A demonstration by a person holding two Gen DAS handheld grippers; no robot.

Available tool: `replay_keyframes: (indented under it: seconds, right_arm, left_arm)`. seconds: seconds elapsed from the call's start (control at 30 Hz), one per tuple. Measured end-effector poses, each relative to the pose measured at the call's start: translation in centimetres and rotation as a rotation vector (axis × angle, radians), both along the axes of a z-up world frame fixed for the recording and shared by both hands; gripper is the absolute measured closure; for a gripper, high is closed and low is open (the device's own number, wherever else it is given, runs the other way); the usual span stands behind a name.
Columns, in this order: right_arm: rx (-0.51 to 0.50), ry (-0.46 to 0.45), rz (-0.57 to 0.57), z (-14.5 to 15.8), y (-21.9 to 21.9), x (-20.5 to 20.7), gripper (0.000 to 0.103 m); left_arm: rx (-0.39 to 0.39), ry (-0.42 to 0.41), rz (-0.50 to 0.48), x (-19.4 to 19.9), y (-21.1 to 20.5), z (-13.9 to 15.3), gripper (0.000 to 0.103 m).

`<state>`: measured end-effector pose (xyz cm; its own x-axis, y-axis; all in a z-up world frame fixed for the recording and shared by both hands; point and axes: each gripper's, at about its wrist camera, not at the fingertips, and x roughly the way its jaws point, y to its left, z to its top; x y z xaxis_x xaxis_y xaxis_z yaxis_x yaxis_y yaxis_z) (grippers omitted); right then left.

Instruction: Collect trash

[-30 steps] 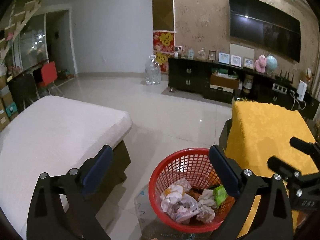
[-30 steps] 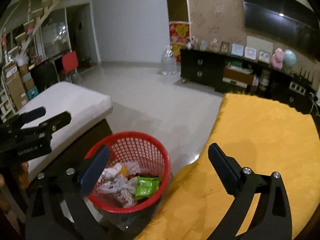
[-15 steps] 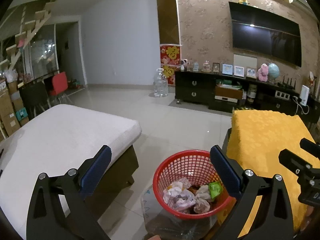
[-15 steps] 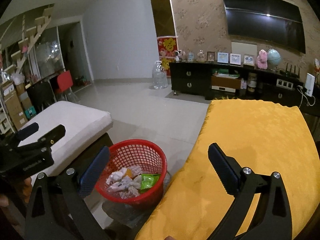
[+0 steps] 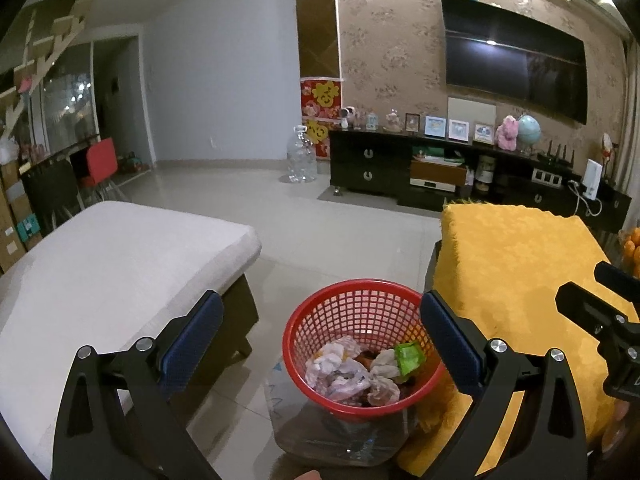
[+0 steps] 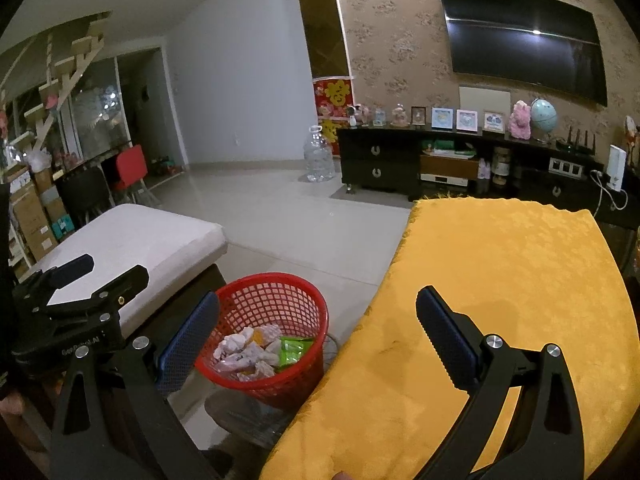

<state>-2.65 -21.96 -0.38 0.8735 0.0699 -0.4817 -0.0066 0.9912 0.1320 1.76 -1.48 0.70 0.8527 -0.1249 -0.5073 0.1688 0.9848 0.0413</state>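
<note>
Basket (image 5: 362, 308) between cushion (image 5: 112, 256) left, cloth (image 5: 516, 256) right, trash (image 5: 352, 372) inside

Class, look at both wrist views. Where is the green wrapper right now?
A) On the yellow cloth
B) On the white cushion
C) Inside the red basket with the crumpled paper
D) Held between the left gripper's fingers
C: the green wrapper lies among crumpled paper in the red basket; both grippers are open and hold nothing.

Left wrist view: raised, facing forward and down, red basket (image 5: 362, 350) near, centred low. Right wrist view: same heading, offset right over yellow cloth (image 6: 500, 304). Shared: basket, cloth, TV wall (image 6: 384, 40).
</note>
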Motion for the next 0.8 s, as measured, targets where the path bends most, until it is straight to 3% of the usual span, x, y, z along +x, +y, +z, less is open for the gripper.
replay_keyframes:
  seconds: [0.8]
  right_arm:
    - [-0.006, 0.008, 0.000, -0.61, -0.27, -0.04, 0.007]
  left_arm:
    - [-0.020, -0.004, -0.007, -0.02, -0.84, -0.18, 0.008]
